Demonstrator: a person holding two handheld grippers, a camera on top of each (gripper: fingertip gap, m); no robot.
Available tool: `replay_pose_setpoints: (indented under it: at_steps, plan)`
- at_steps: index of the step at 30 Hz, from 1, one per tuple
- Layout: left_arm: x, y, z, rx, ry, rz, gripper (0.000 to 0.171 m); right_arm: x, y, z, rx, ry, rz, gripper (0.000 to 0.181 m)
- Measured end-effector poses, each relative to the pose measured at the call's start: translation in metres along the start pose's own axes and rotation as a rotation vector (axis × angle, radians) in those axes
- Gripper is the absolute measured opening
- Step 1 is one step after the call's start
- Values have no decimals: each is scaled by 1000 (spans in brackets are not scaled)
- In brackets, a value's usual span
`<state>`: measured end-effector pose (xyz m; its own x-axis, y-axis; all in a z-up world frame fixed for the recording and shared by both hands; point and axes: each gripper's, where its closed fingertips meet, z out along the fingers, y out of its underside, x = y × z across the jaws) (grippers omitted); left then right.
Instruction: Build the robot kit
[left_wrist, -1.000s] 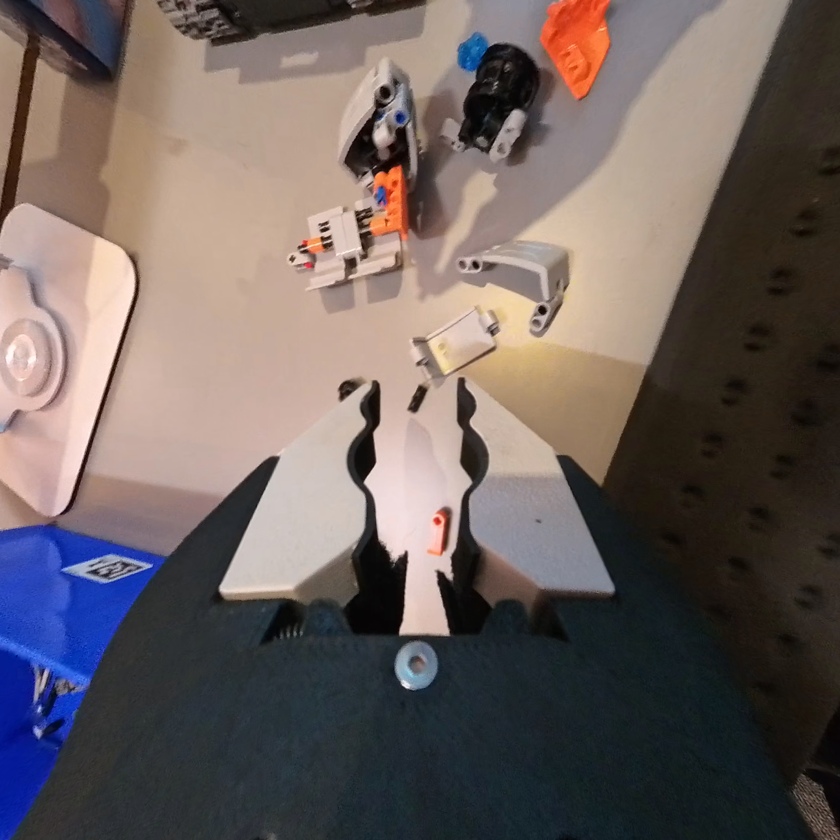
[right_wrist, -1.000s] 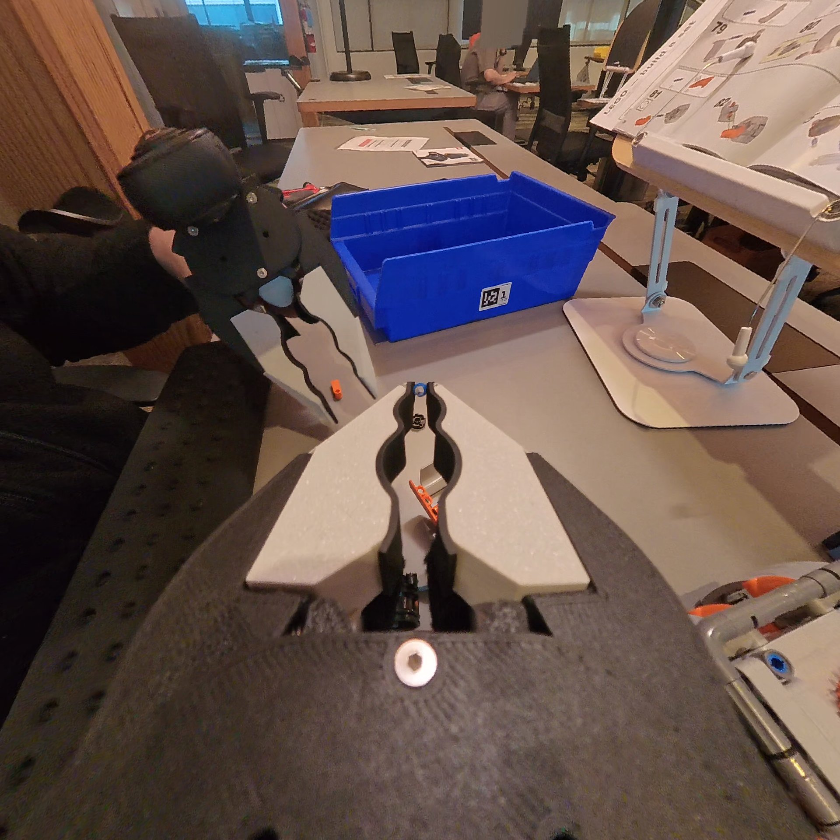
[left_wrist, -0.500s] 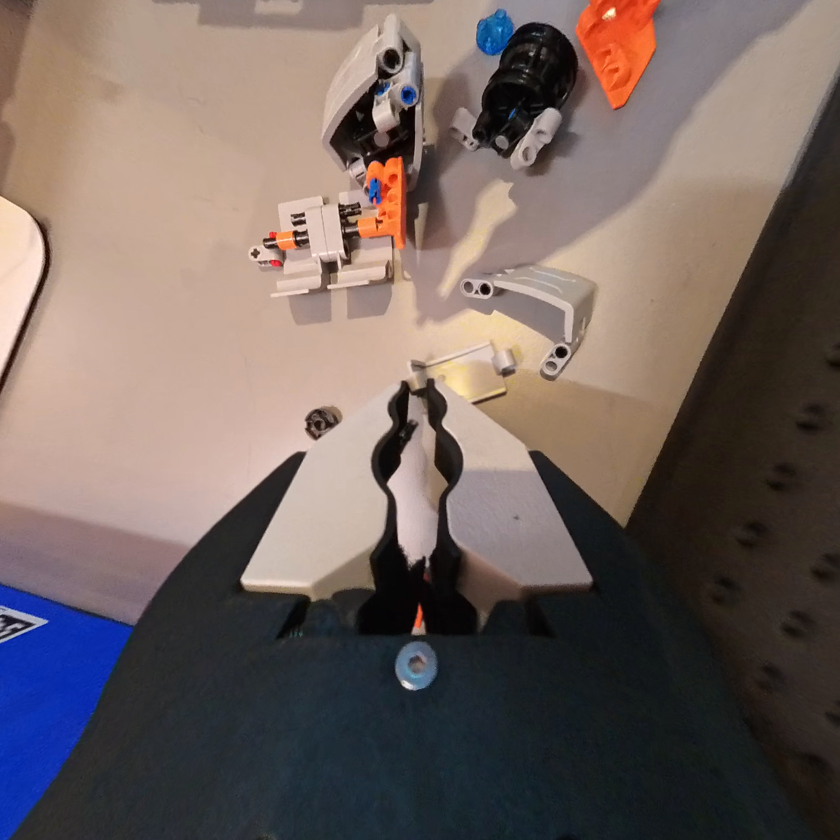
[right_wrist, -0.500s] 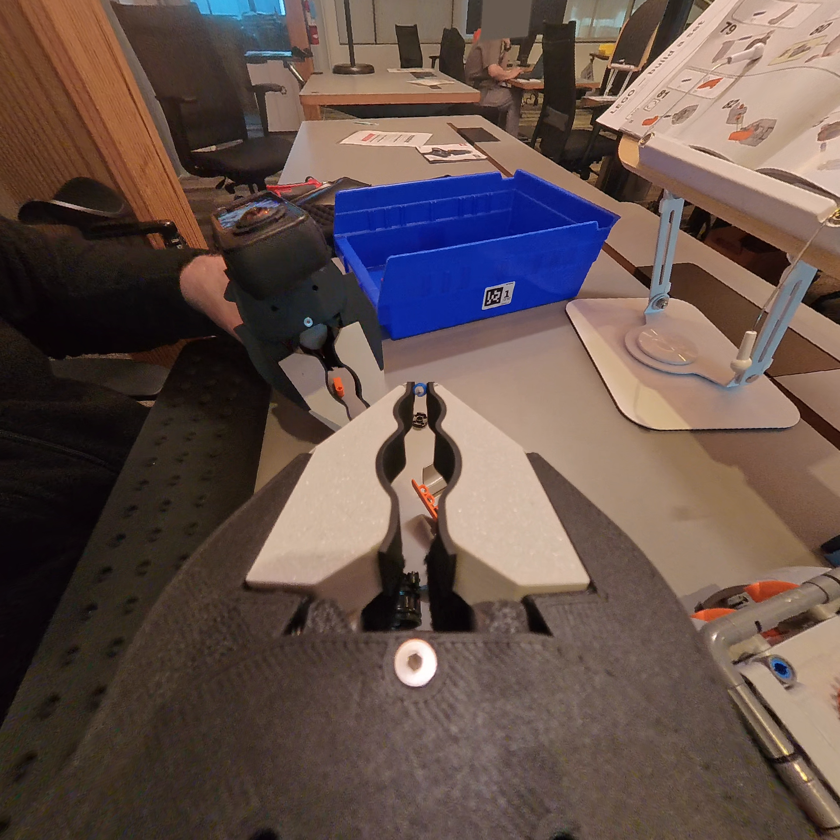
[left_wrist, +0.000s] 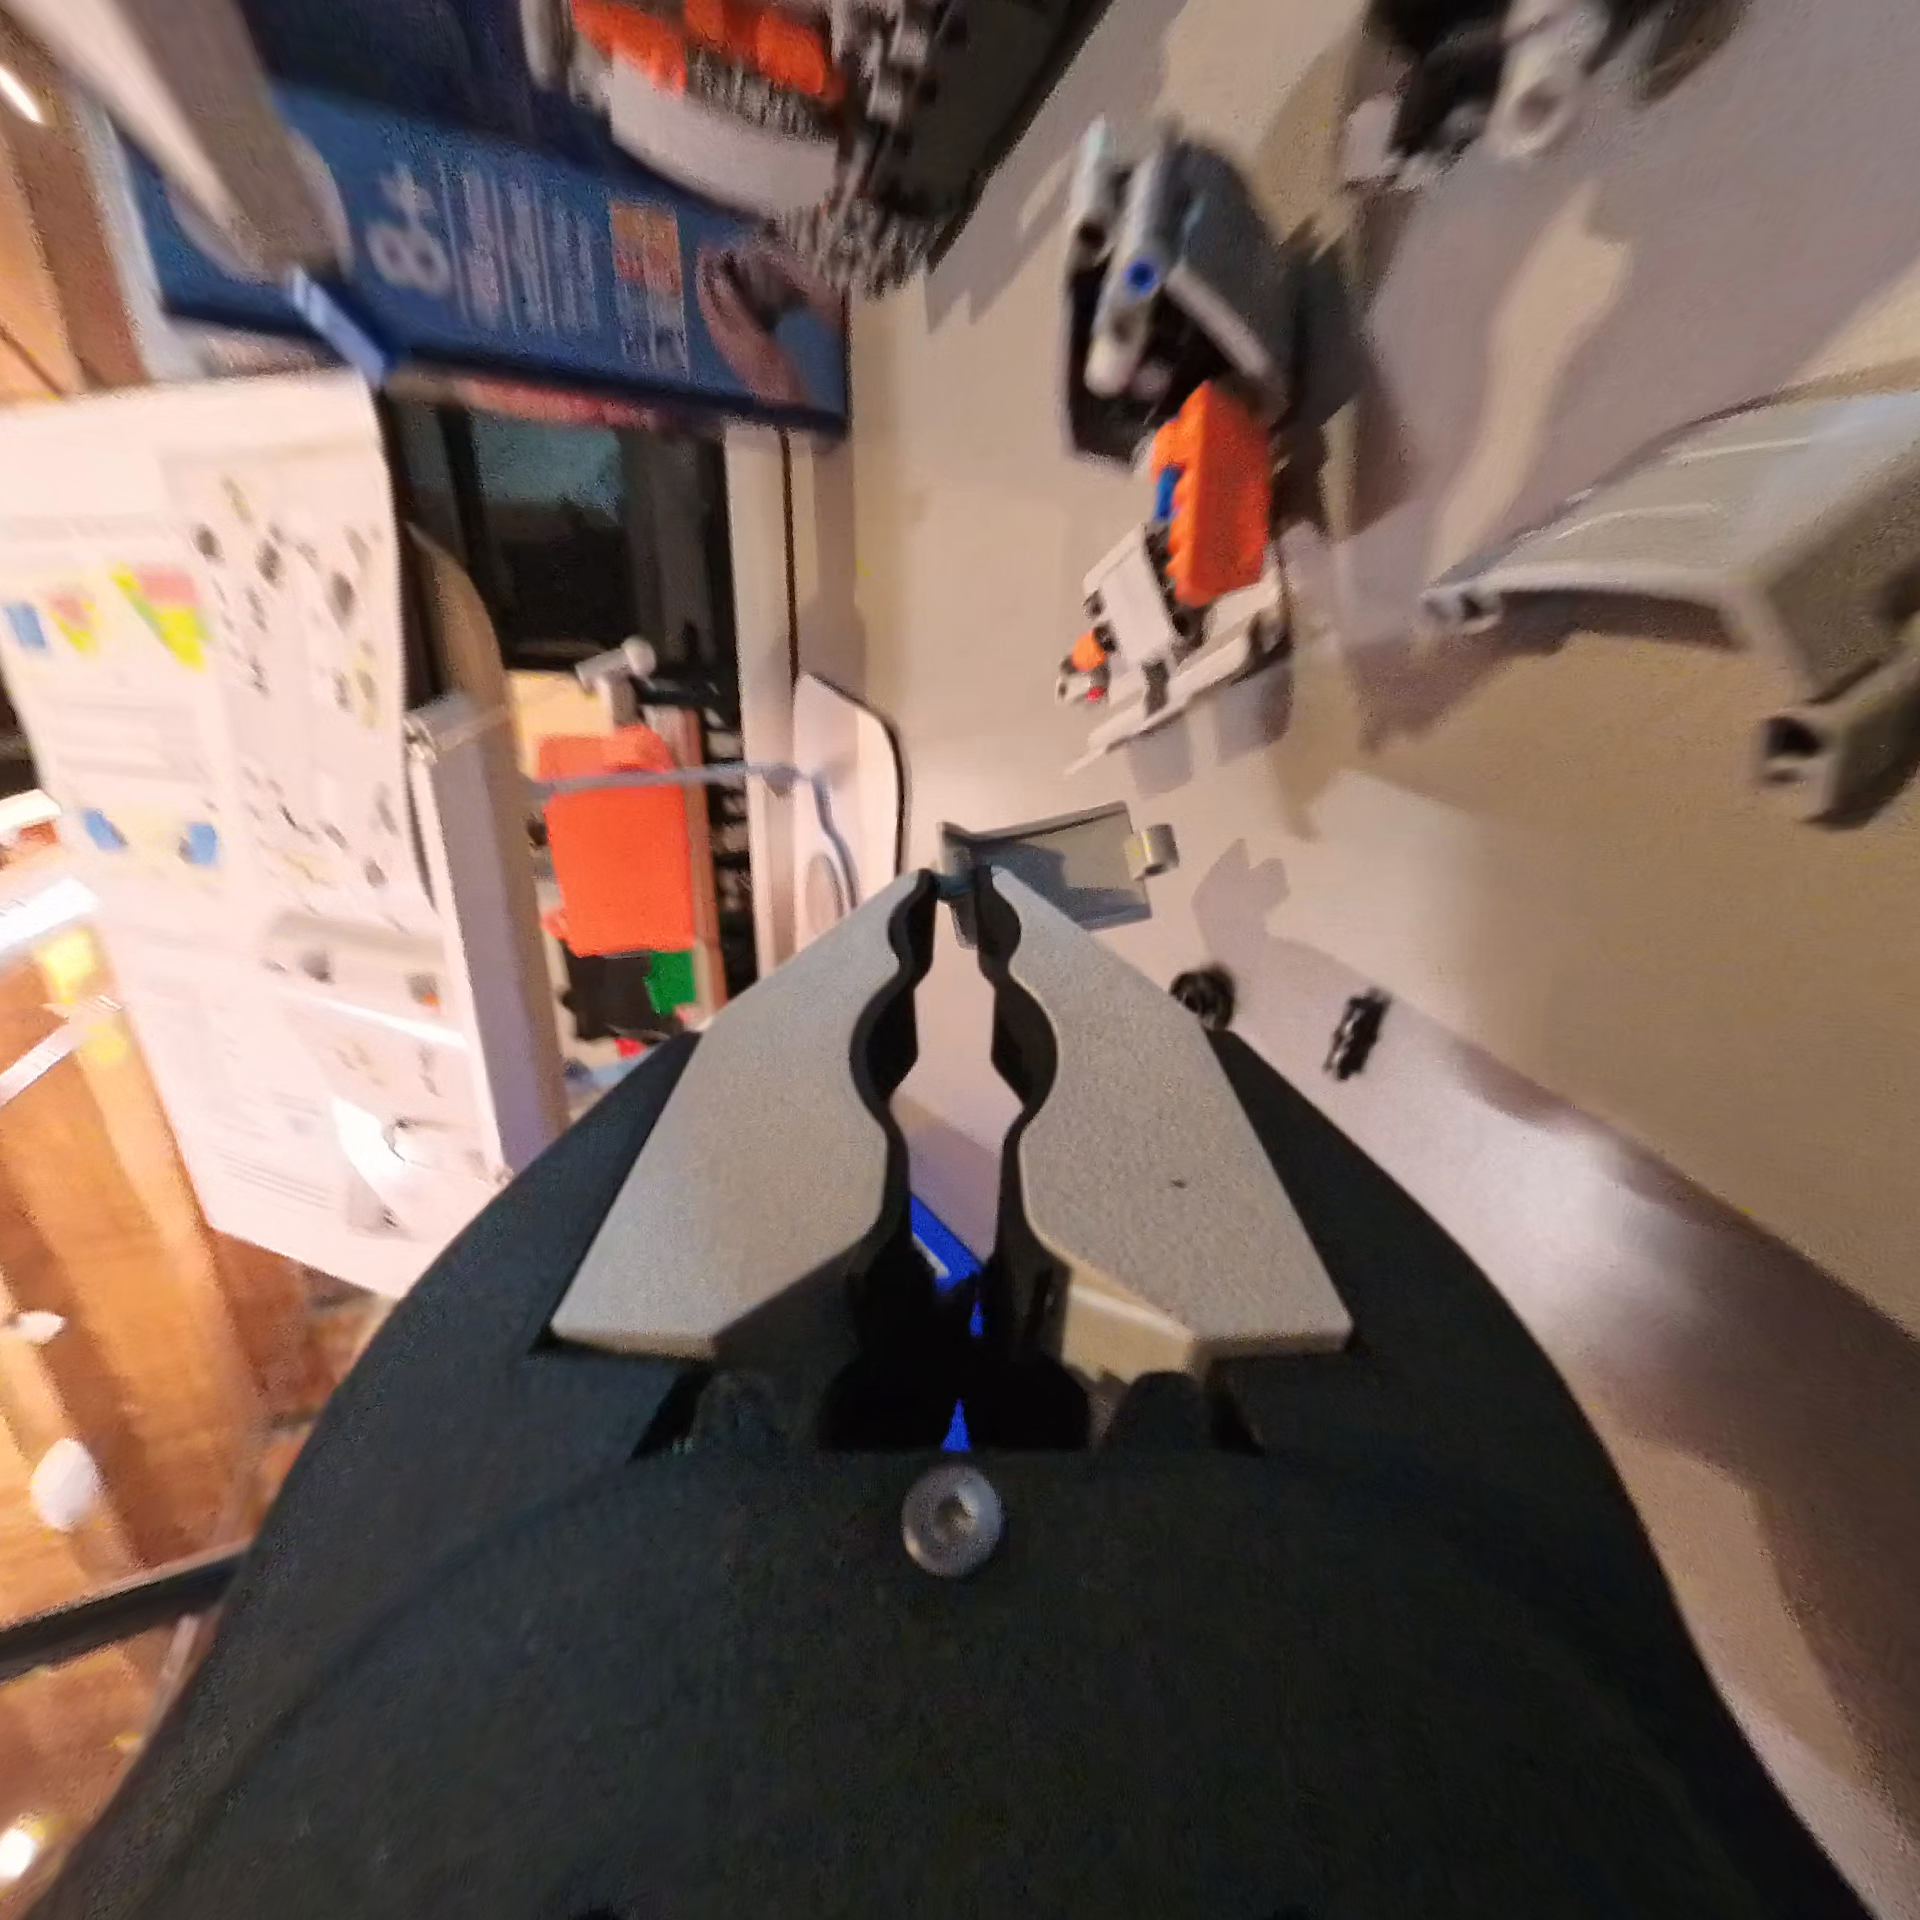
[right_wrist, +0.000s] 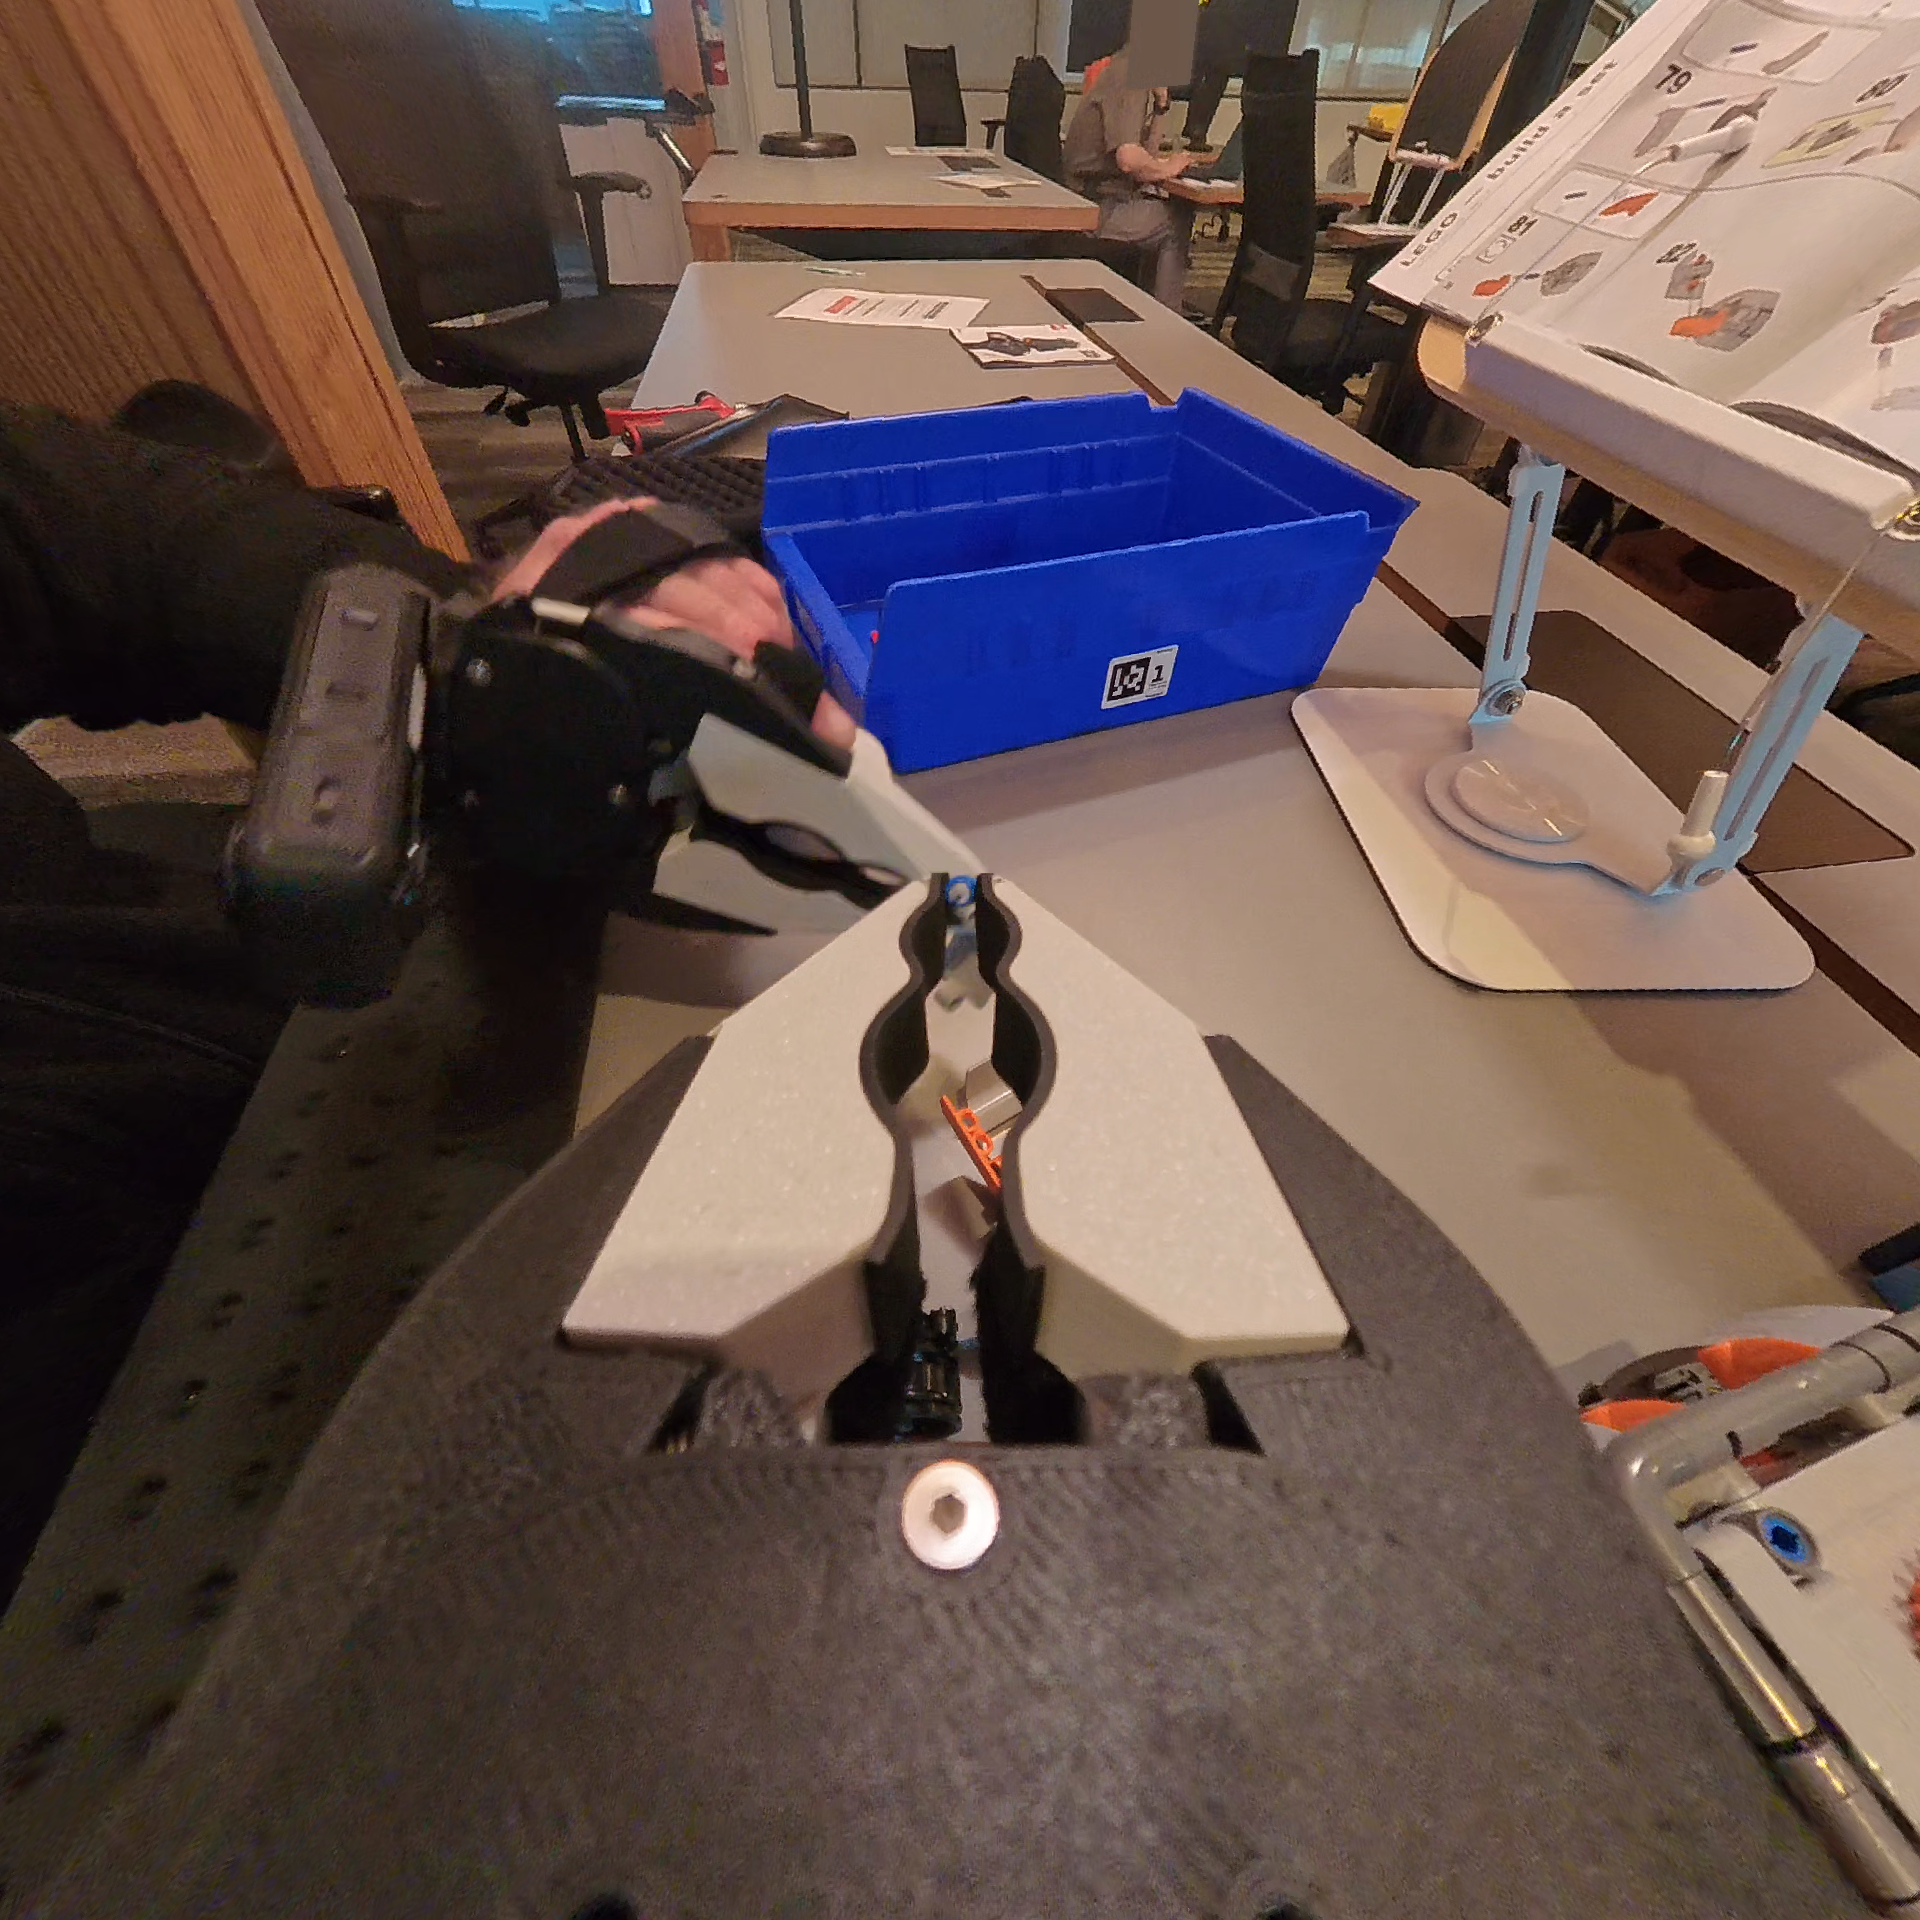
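Observation:
My left gripper (left_wrist: 956, 888) is rolled on its side and shut on the corner of a flat grey panel (left_wrist: 1075, 862), held just above the table. In the right wrist view the left gripper (right_wrist: 914, 868) comes in from the left, with a gloved hand behind it, and its tips meet my right gripper's tips. My right gripper (right_wrist: 961, 899) is shut on a small blue pin (right_wrist: 961, 891). A grey and orange piece (right_wrist: 977, 1122) and a black pin (right_wrist: 930, 1371) lie on the table below its fingers.
Loose parts lie on the table: a curved grey panel (left_wrist: 1714, 561), a grey and orange assembly (left_wrist: 1184, 582), two small black pins (left_wrist: 1200, 992). A blue bin (right_wrist: 1081, 582) stands behind. A booklet stand (right_wrist: 1558, 831) is at the right, a perforated black mat (right_wrist: 312, 1195) at the left. My hands' fingertips stand some 11 centimetres from each other.
My left gripper closed on the flat grey panel, lifted it, rolled sideways and moved to my right gripper's tips. The right gripper stayed in place, shut.

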<state>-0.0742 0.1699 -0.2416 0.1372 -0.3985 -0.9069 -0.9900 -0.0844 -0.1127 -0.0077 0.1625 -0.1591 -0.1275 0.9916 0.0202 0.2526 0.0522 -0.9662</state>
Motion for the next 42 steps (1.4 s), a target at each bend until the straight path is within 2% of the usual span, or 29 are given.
replay_pose_setpoints:
  at_steps: [4, 15, 21, 25, 30, 32, 34, 37, 40, 42]
  plan:
    - [21, -18, -6, 90, -33, 137, 4, -1, -2, -1, 2, 3, -8, 2]
    - [48, -21, -36, 194, -14, 196, 9, -3, -2, 0, 3, 2, -14, 2]
    - [72, -15, -51, 231, 107, 193, 3, -4, -2, 1, 1, -2, -16, 2]
    - [73, -11, -62, 266, 200, 156, 15, -5, -2, 1, 1, -2, -19, 3]
    - [67, -2, -56, 227, 310, 150, 23, -5, -3, 0, 3, 2, -24, 3]
    - [66, -4, -53, 225, 383, 71, 31, -4, -4, -1, 5, 5, -26, 2]
    - [62, -10, -51, 232, 436, -24, 29, -3, -5, -2, 8, 8, -27, 2]
    - [51, -12, -42, 174, 547, -326, 34, -3, -6, -4, 11, 8, -27, 2]
    - [40, -23, -46, 208, 685, -626, 31, -4, -7, -4, 11, 6, -28, 2]
    - [44, -29, -48, 191, 789, -719, 35, -4, -6, -4, 11, 4, -27, 2]
